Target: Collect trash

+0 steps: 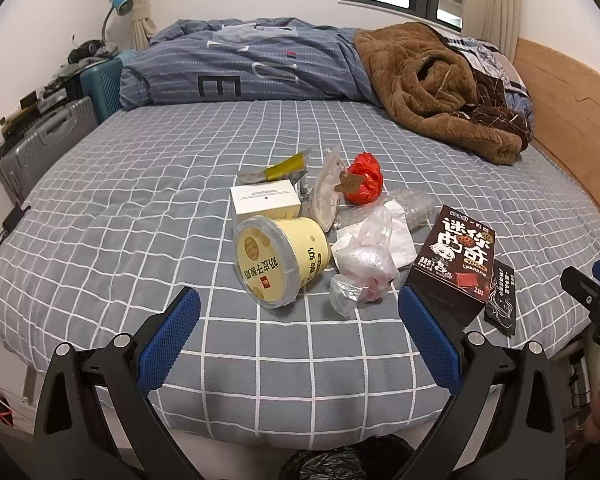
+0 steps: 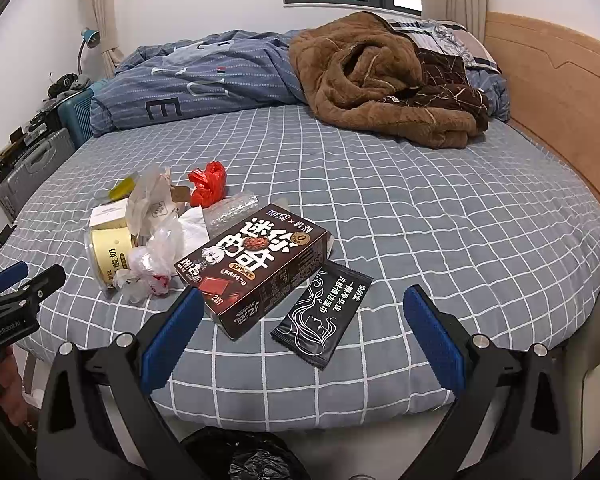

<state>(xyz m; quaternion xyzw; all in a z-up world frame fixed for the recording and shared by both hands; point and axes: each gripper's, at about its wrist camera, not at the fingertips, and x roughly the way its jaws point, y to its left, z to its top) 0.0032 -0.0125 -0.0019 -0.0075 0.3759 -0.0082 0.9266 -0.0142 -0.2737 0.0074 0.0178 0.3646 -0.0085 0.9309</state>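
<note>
While both grippers, left gripper (image 1: 299, 328) and right gripper (image 2: 303, 328), hover with fingers spread wide and holding nothing, trash sits on the bed (image 1: 140, 184): yogurt tub (image 1: 278, 258), brown box (image 2: 256, 264), black packet (image 2: 322, 314).

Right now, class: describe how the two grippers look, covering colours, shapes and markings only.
Both grippers, left gripper and right gripper, are alike: matte black angular frames, silver round bolts at the joints, and two long fingers faced with blue dimpled pads. The left one's body carries small white lettering, too blurred to read reliably.
</note>
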